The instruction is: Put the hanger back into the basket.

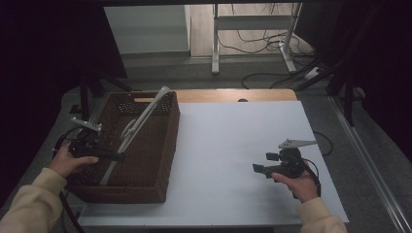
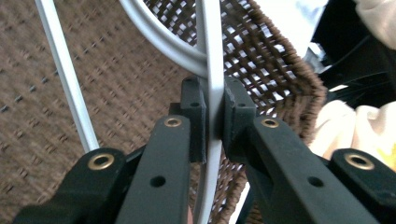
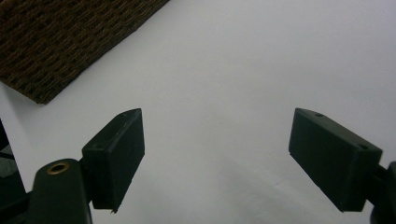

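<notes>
The left gripper [image 2: 215, 121] is clamped on a thin flat arm of a white plastic clothes hanger [image 1: 138, 124], which lies slantwise in the brown wicker basket [image 1: 167, 145]. One end of the hanger leans on the basket's far rim and the other reaches down toward its near wall, with the curved hook [image 2: 159, 42] bending off just beyond the jaws. To my eye the step is moving the hanger in or out of the basket. Done well, that means keeping the squeeze steady, since the arm is narrow and could pivot between the pads. Lifting along the hanger's own line would keep the hook from catching the weave.

The left hand [image 1: 68, 162] holds its gripper level over the basket's left wall, pointing inward, sleeve trailing back. To the right of the basket, over the white table [image 1: 233, 141], the right hand [image 1: 299, 184] holds the right gripper [image 3: 215, 154] low and pointed toward the basket. Its jaws are spread wide and grip nothing.
</notes>
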The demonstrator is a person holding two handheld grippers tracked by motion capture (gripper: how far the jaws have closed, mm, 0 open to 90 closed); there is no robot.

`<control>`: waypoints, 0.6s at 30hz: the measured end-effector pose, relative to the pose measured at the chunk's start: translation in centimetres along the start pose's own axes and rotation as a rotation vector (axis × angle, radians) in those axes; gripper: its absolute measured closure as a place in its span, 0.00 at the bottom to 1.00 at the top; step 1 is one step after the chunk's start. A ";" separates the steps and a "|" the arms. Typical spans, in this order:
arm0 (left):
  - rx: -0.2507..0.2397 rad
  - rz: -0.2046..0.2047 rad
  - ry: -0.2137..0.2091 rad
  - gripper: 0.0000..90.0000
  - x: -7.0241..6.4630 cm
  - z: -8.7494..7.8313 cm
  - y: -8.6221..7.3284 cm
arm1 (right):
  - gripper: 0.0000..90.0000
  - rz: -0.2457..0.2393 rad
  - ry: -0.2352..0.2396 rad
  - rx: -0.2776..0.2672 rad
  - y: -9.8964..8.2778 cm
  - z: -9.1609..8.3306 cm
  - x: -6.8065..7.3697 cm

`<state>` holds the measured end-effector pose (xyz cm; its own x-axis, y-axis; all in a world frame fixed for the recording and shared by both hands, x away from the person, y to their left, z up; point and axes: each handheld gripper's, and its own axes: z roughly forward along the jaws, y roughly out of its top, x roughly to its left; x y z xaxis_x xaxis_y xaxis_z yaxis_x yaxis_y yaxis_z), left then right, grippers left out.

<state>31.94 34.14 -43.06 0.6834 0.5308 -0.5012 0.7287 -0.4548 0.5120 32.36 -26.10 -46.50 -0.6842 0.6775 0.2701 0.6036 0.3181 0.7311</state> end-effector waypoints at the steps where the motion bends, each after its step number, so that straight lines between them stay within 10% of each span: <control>1: 0.008 -0.004 -0.006 0.90 0.2 0.2 0.0 | 0.20 -0.001 0.001 0.000 0.0 0.0 0.0; 4: 0.013 0.011 -0.001 0.83 0.2 0.5 -0.1 | 0.20 -0.001 0.000 -0.002 0.0 0.0 0.0; 10: -0.078 0.009 0.095 0.38 -0.3 -0.3 0.1 | 0.20 0.000 -0.002 -0.002 0.0 -0.1 -0.1; 18: -0.164 0.012 0.158 0.21 -1.7 -0.6 0.5 | 0.20 0.002 0.002 -0.005 0.0 -0.1 0.0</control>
<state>31.15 33.42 -41.58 0.6674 0.6371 -0.3855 0.6948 -0.3463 0.6303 32.38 -26.15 -46.45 -0.6840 0.6766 0.2726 0.6026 0.3136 0.7339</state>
